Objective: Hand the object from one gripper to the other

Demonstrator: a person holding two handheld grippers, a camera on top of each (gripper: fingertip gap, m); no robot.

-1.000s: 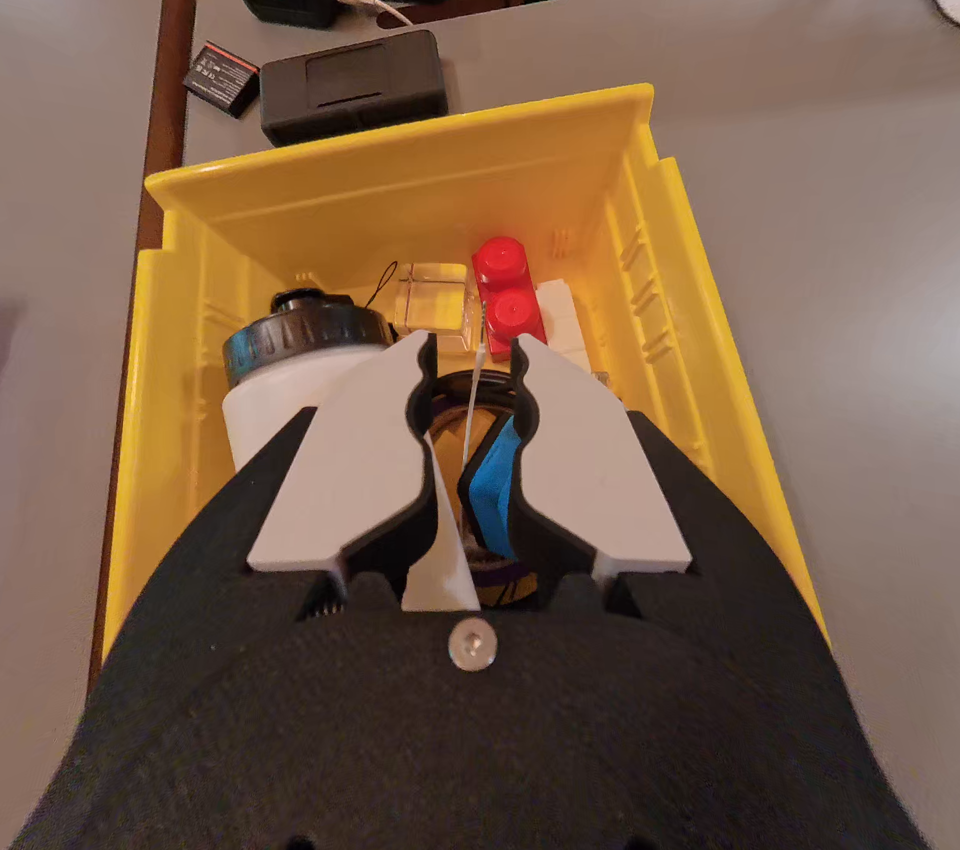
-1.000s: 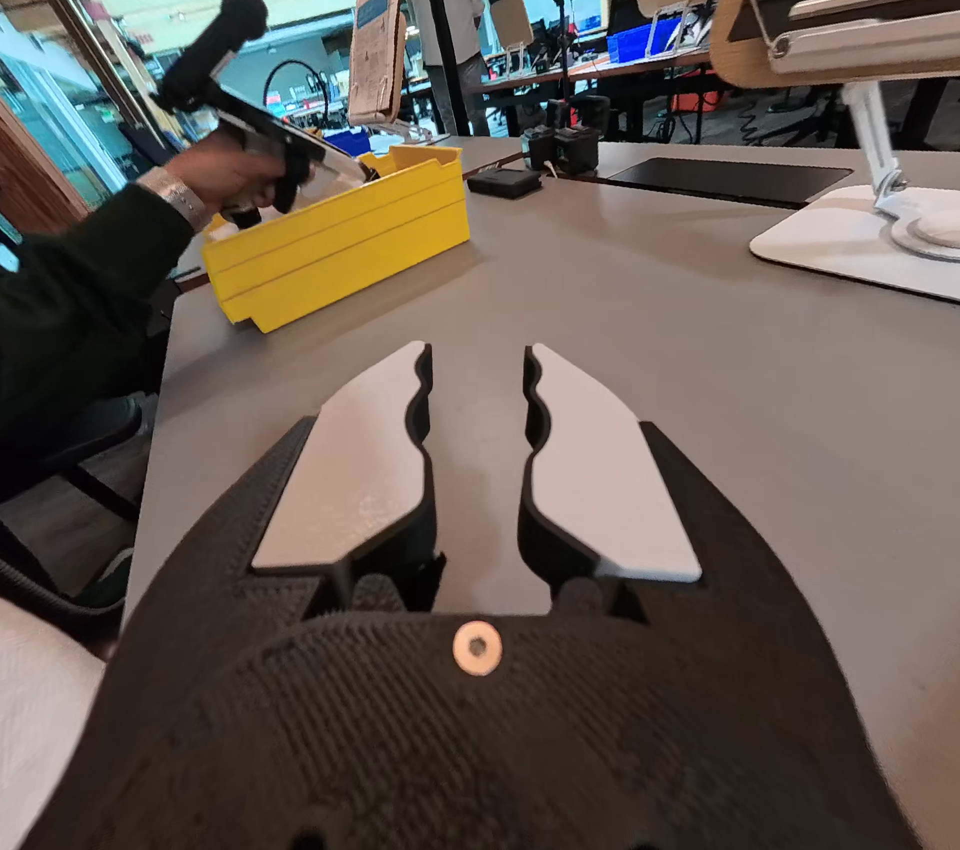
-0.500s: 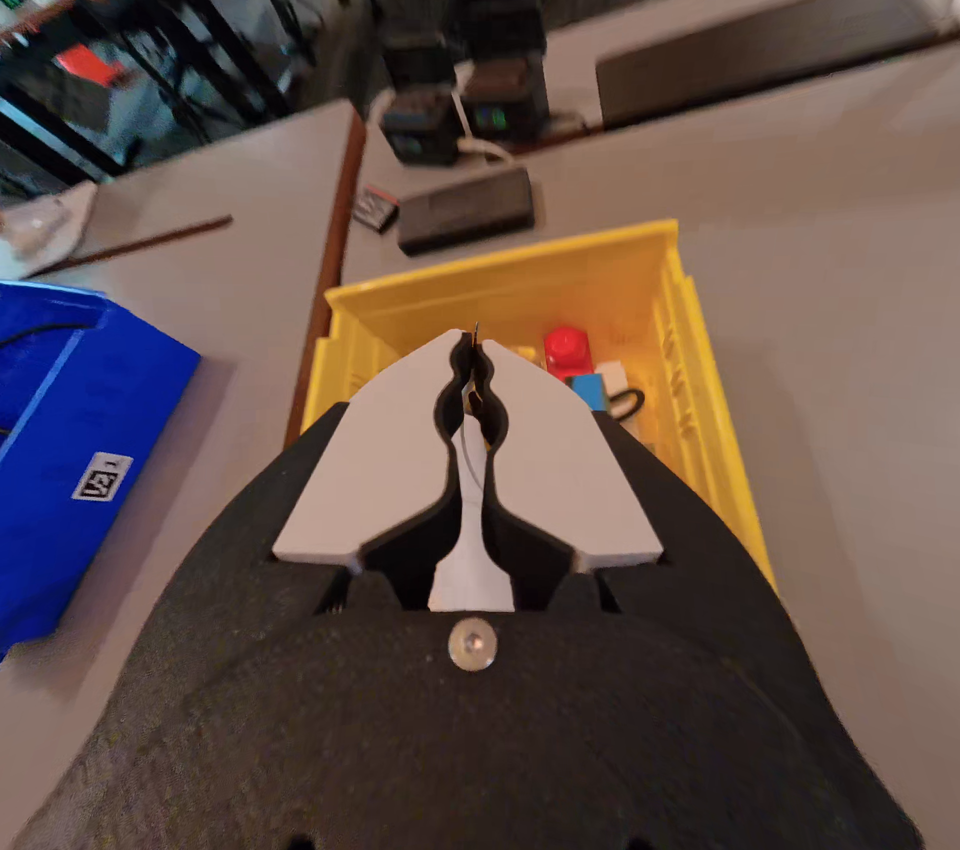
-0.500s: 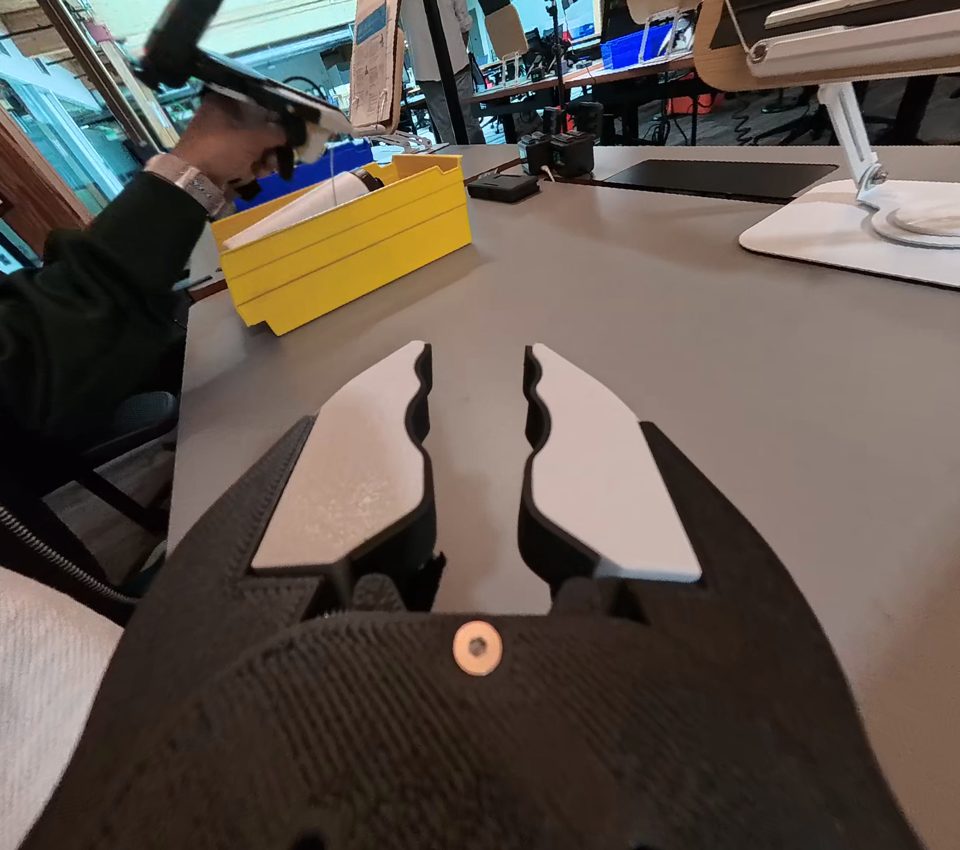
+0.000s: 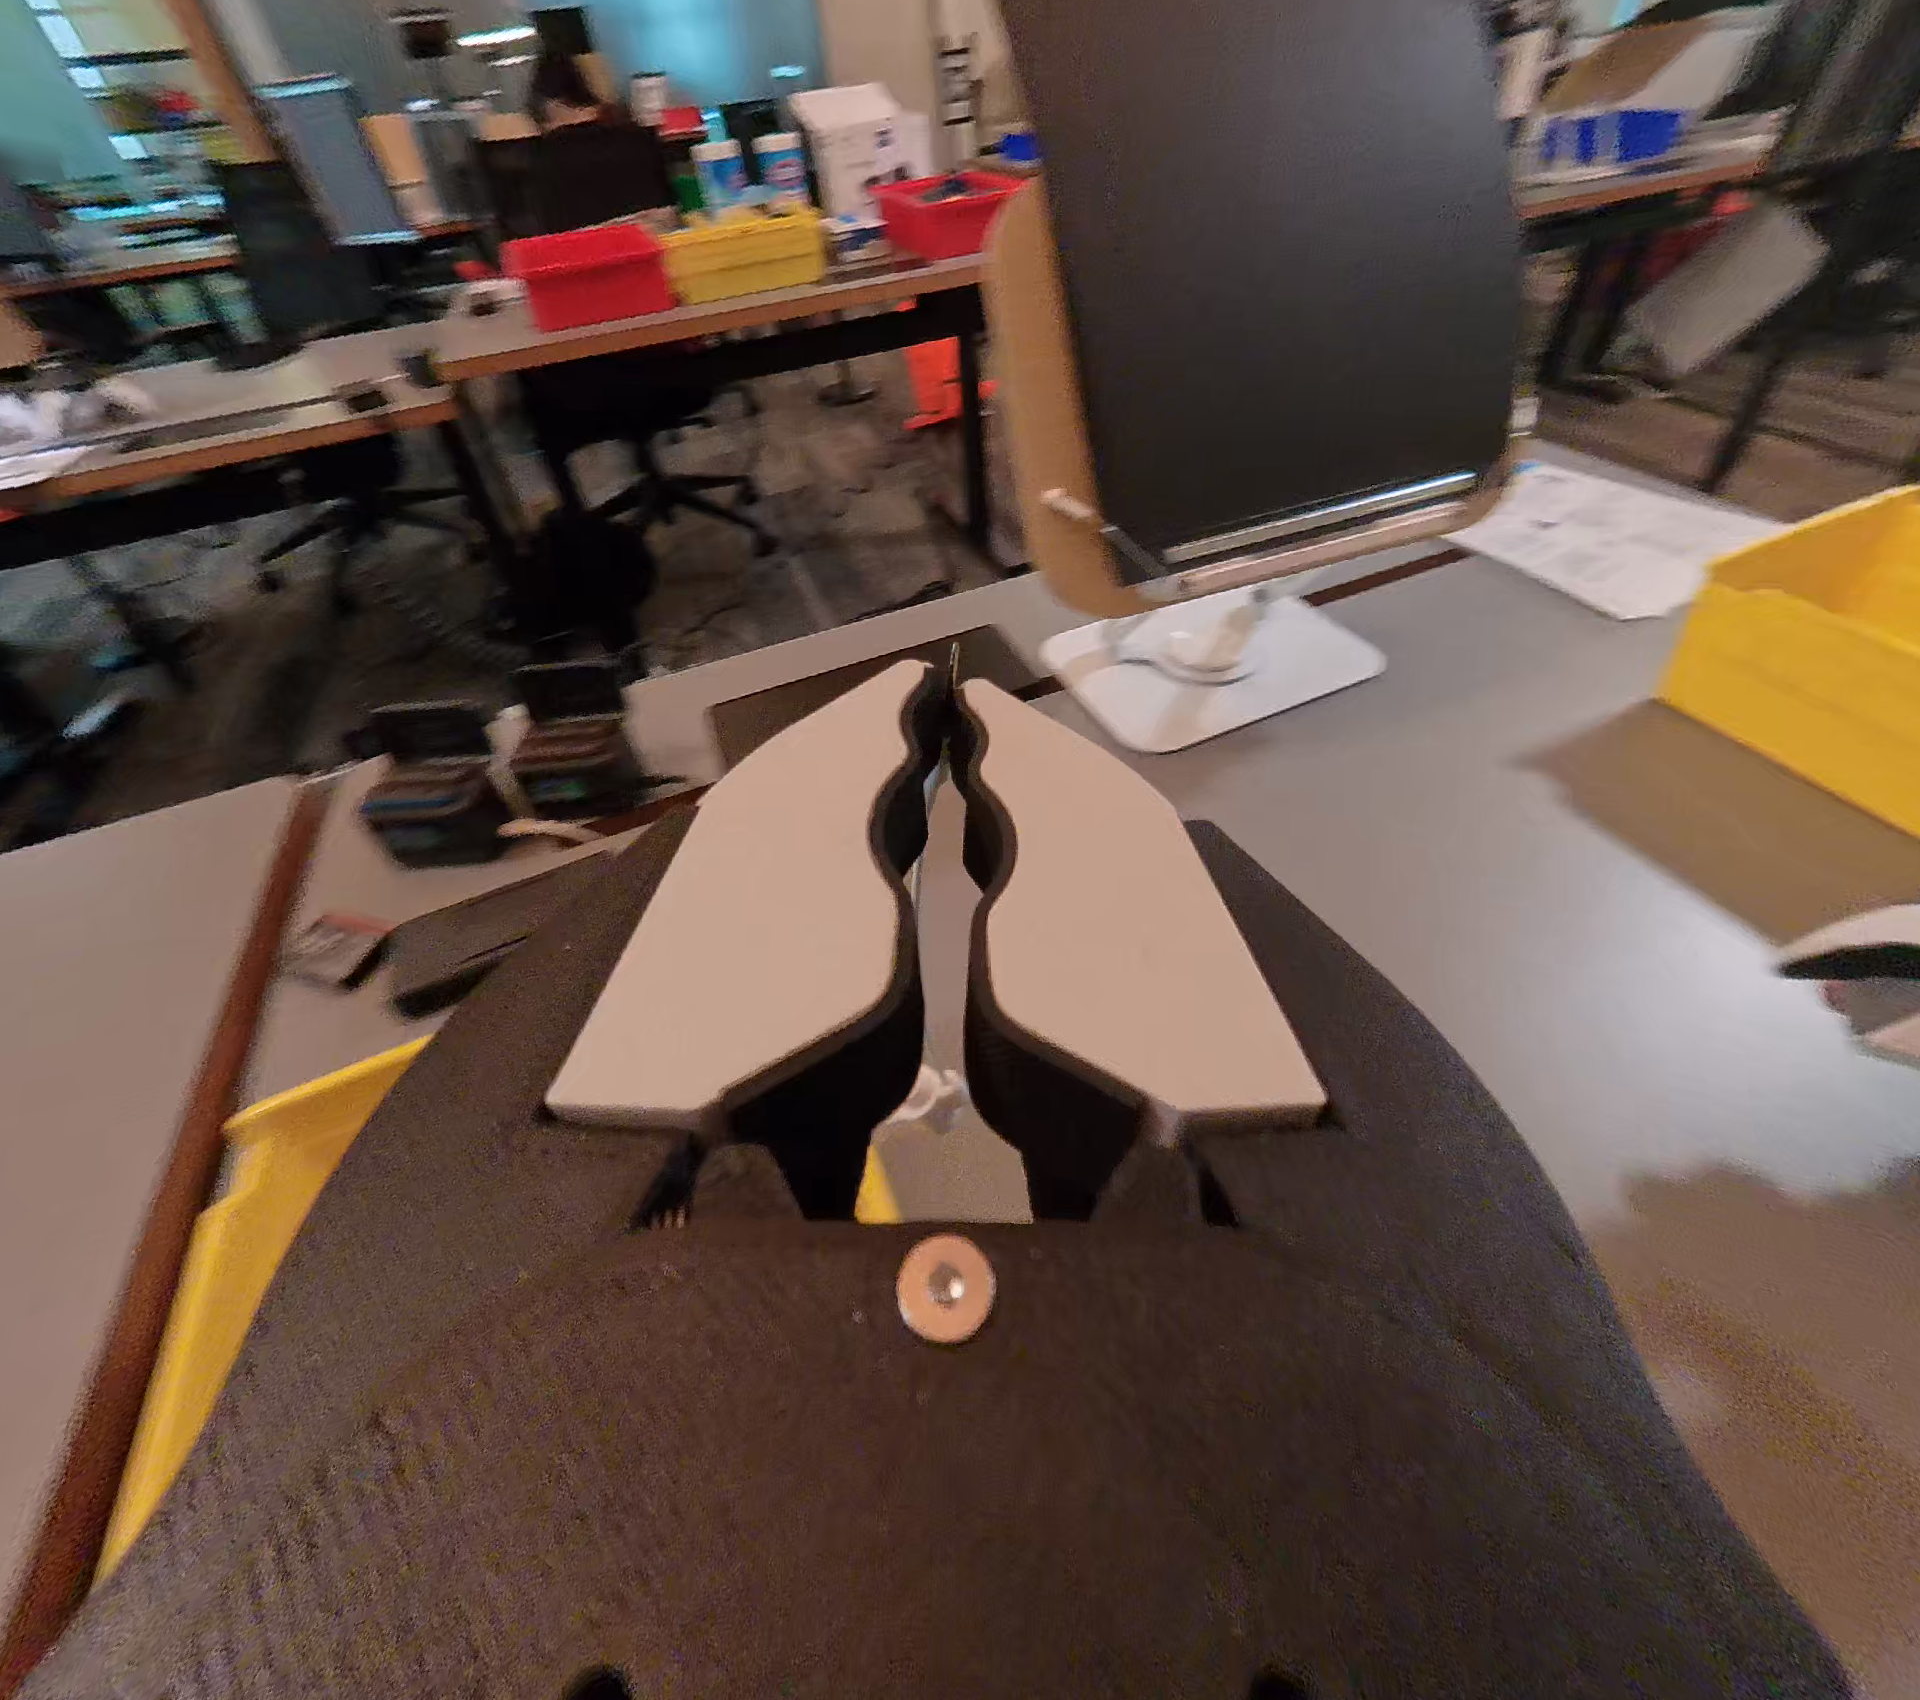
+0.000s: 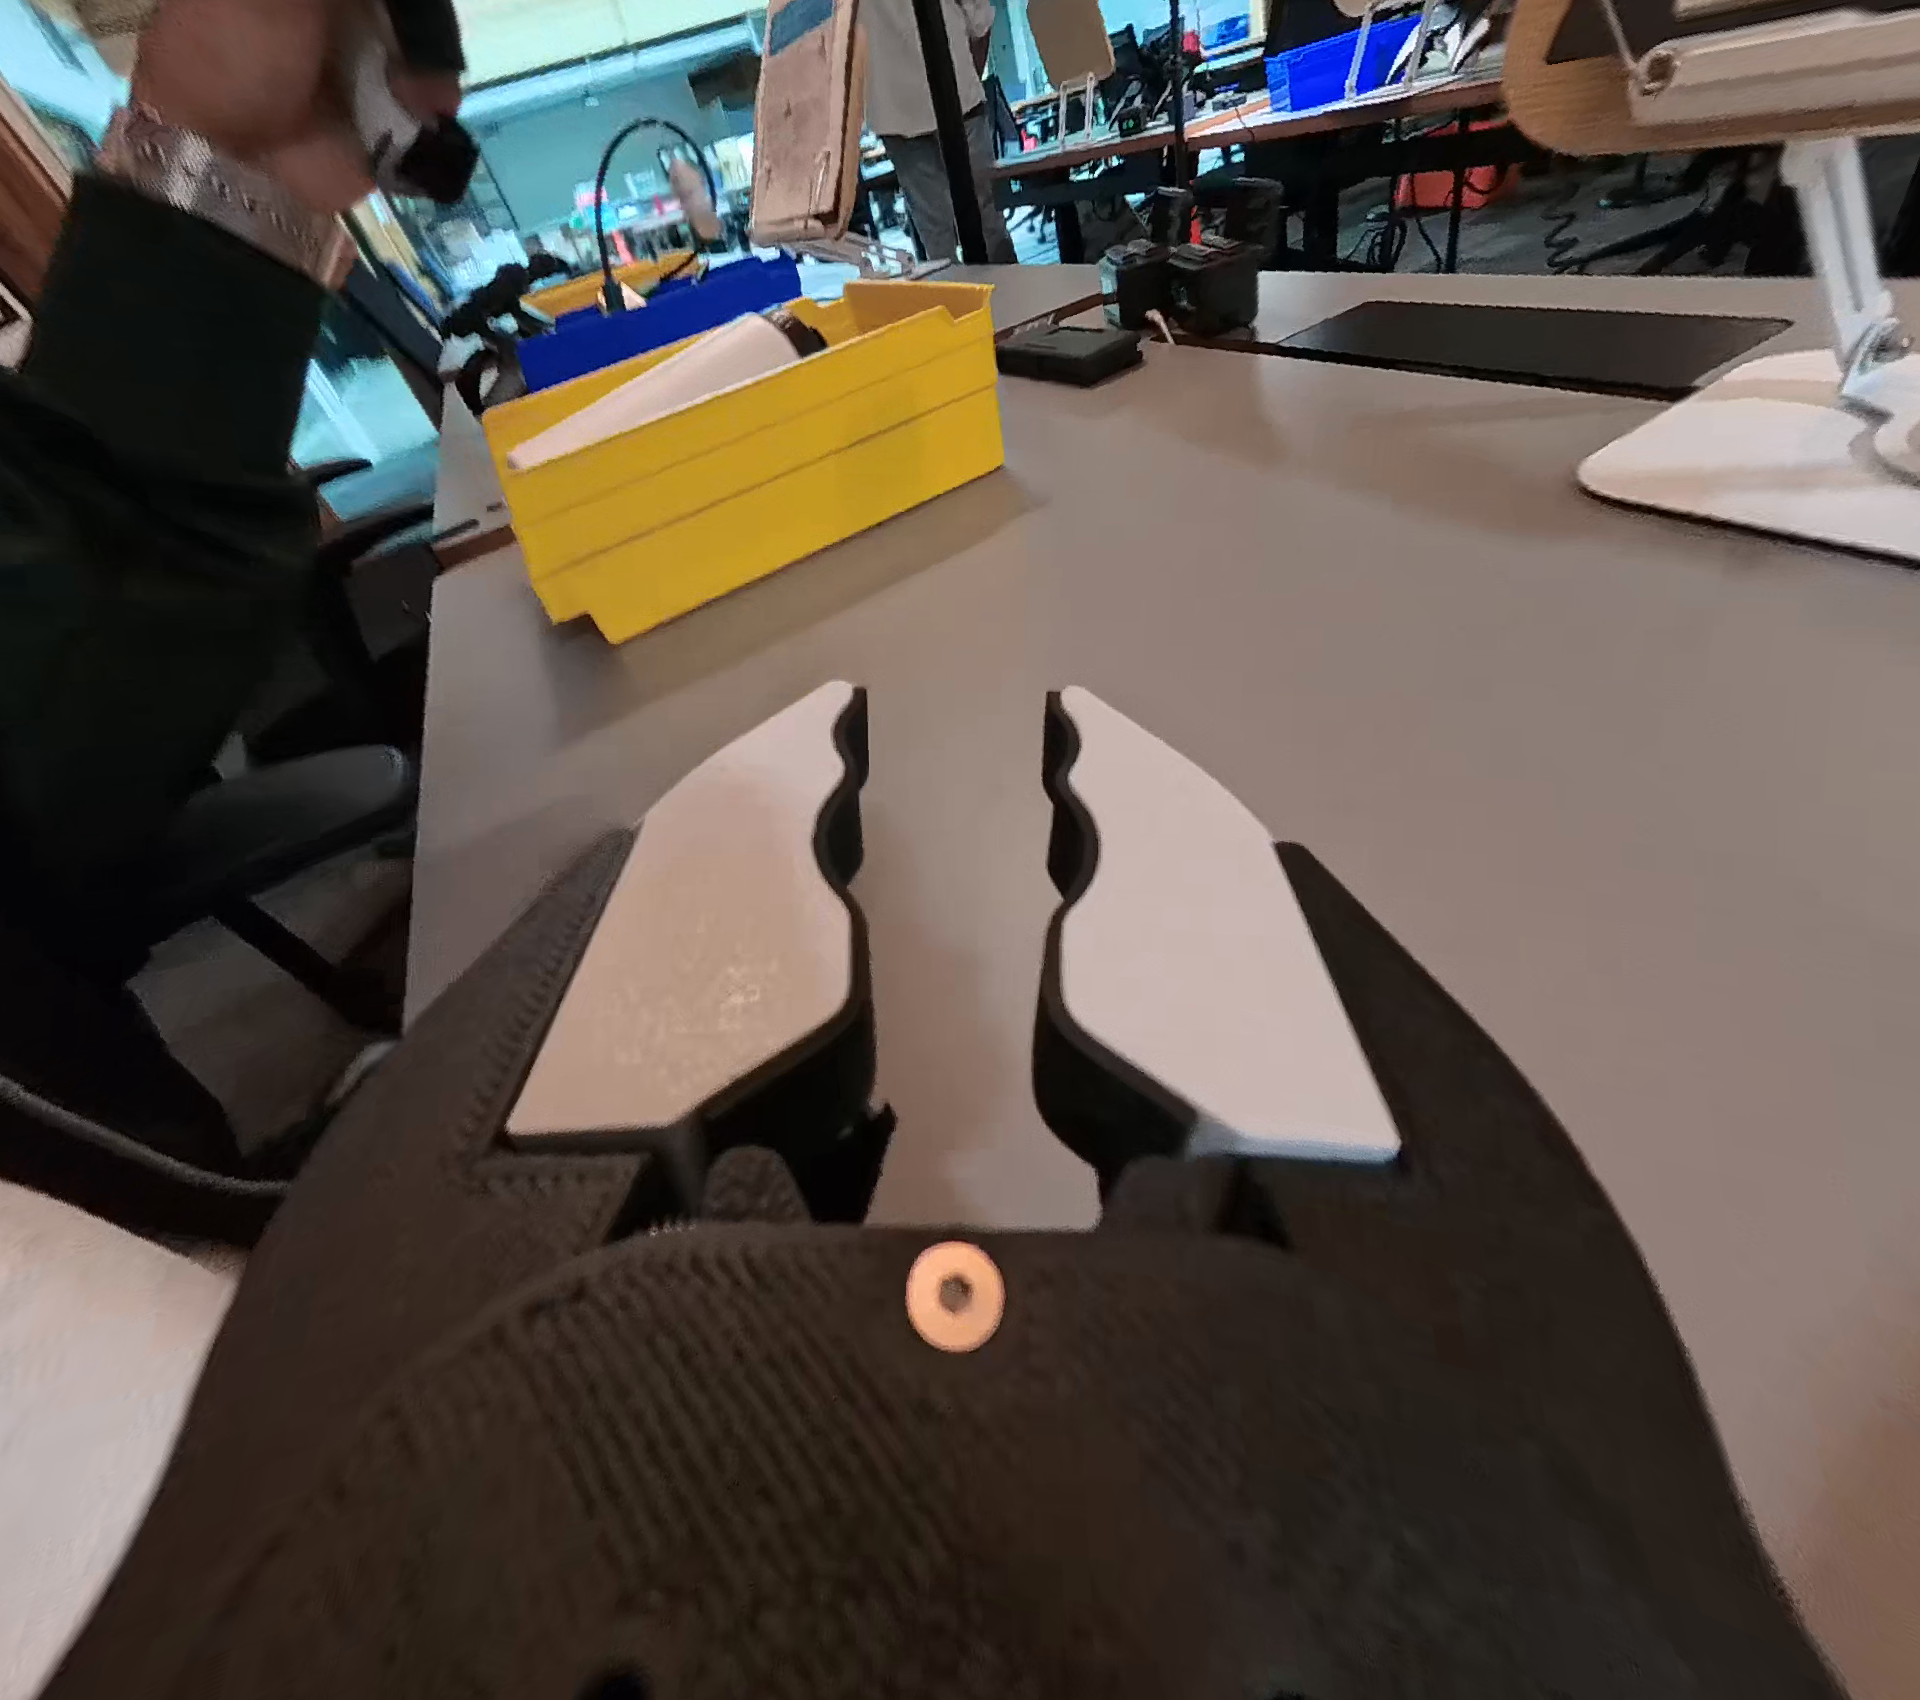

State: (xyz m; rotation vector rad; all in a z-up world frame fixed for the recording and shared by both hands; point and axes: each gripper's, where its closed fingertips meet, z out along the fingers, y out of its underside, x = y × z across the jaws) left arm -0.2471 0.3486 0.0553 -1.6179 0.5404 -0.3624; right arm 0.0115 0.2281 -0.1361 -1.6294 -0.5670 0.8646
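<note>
Thin pale object [image 5: 948, 694] pinched in left tongs [image 5: 948, 705]; right tongs [image 6: 951, 715] wide, empty. Approach slowly, align tips before releasing.

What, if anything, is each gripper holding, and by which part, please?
The left gripper pinches a thin white strip-like object near its top end; the right gripper holds nothing.

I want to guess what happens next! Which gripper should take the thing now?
Probably the right gripper: its fingers are open and empty above the table. The left gripper is shut on a thin object, so it gives.
</note>
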